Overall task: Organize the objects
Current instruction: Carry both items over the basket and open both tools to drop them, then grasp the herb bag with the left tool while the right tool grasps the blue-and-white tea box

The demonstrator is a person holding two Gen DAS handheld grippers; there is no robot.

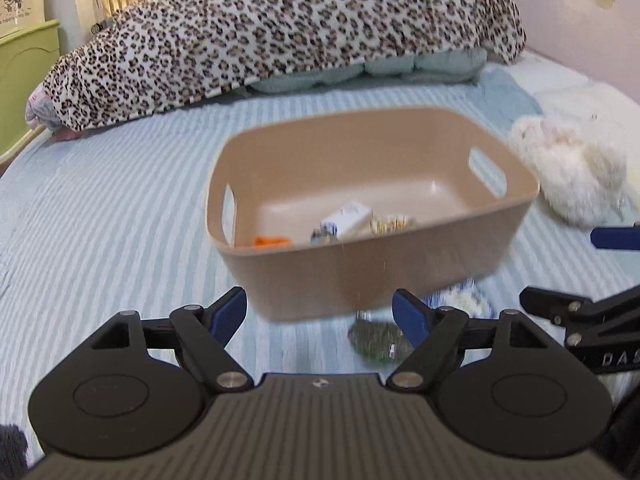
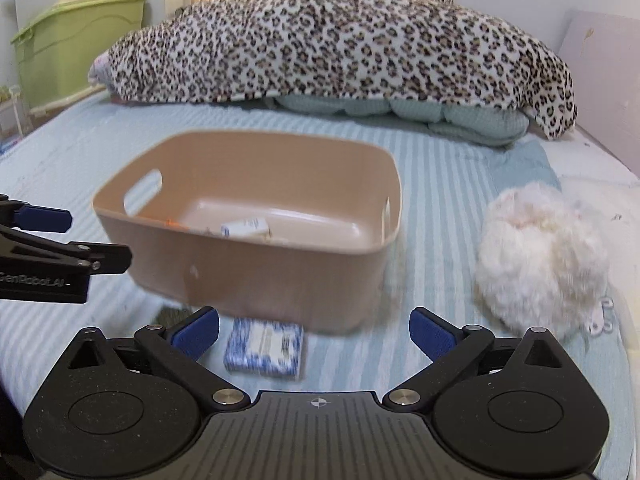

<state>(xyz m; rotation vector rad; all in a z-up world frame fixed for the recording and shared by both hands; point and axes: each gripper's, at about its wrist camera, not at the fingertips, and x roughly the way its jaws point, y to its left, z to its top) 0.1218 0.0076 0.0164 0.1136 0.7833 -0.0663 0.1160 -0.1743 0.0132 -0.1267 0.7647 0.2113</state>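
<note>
Both grippers, left (image 1: 320, 312) & right (image 2: 314, 330), spread wide, empty. Bin (image 2: 280, 276) mid-bed, partly filled. Blue-white packet (image 2: 264, 348) lies near side, just outside; prob next pick: drop right gripper over it, pinch

The tan bin (image 1: 360, 280) looks like smooth plastic with a soft sheen. Beneath it lies striped, ribbed cloth bedding (image 1: 120, 220). Behind the bin, the leopard-print blanket (image 2: 340, 40) looks plush; right of it, the white fluffy item (image 2: 540, 256) is shaggy.
</note>
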